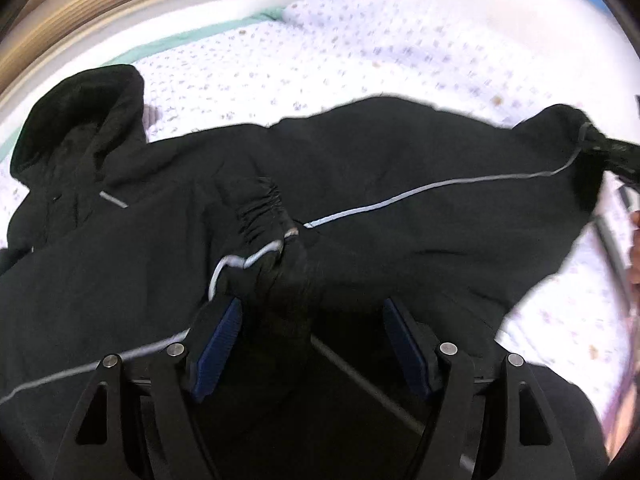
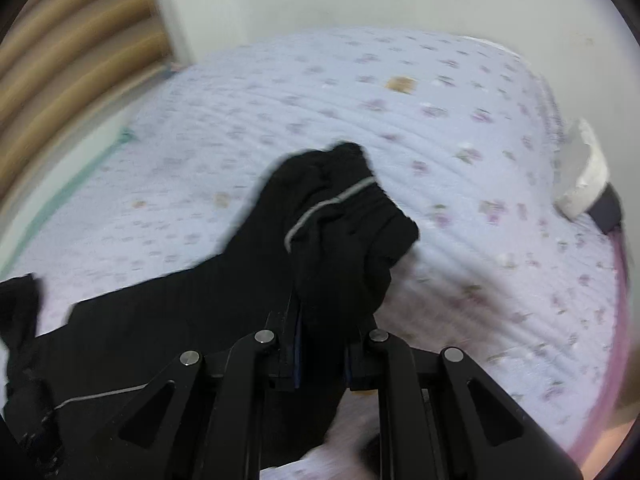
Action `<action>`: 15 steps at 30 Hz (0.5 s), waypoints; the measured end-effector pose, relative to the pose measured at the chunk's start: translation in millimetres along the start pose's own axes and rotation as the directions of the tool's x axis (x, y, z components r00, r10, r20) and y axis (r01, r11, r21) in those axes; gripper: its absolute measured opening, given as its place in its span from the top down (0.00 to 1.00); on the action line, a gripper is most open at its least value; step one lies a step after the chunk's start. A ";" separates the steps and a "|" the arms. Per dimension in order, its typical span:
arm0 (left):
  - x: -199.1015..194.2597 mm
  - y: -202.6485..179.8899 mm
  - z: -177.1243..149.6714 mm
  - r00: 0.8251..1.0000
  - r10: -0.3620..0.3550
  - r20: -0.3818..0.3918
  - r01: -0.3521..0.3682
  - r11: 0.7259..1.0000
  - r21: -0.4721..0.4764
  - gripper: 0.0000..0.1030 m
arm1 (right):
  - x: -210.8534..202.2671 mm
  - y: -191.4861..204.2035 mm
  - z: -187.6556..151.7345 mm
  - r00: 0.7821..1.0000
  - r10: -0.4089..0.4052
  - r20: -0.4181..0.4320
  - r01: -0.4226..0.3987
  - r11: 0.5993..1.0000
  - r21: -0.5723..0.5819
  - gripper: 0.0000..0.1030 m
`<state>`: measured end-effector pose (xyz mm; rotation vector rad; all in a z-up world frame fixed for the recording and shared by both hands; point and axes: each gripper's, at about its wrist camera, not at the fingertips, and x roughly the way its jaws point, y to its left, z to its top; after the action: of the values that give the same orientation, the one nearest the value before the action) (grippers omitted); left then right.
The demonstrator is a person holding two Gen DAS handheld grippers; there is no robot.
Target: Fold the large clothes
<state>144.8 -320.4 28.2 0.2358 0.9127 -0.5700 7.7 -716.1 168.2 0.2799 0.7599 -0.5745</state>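
A black hooded jacket [image 1: 400, 168] with thin grey piping lies spread on the bed, its hood [image 1: 80, 120] at the left. My left gripper [image 1: 312, 304] hovers over its middle with the blue pads [image 1: 224, 336] wide apart. A bunched sleeve cuff [image 1: 272, 248] rises between them and touches only the left pad. My right gripper [image 2: 320, 320] is shut on a gathered end of the jacket [image 2: 340, 216] and holds it lifted above the sheet. In the left wrist view that gripper [image 1: 616, 156] shows at the far right, pulling the jacket's edge.
The bed has a pale floral quilted sheet [image 2: 440, 140] with a teal edge [image 1: 168, 44]. Wooden slats [image 1: 80, 12] and a white wall stand behind it. A white crumpled object [image 2: 584, 176] lies at the bed's right edge. A person's hand [image 1: 634, 248] shows at the right.
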 end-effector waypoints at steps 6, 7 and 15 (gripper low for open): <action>-63.4 33.7 -15.8 0.996 -0.055 0.070 0.059 0.996 -0.062 0.28 | -55.6 96.2 -3.5 0.986 0.161 0.052 -0.145 0.963 -0.228 0.83; -75.7 43.1 -20.1 0.996 -0.050 0.077 0.056 0.995 -0.081 0.28 | -65.1 116.3 -6.4 0.981 0.187 0.050 -0.167 0.948 -0.270 0.83; -152.7 117.8 -59.1 0.990 0.027 0.136 -0.002 0.984 -0.179 0.28 | -136.2 275.6 -55.3 0.928 0.370 -0.048 -0.342 0.790 -0.509 0.83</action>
<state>97.7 -142.1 109.8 0.0401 0.8215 -0.4814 57.6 -415.5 236.7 -0.0897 0.7552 -0.0056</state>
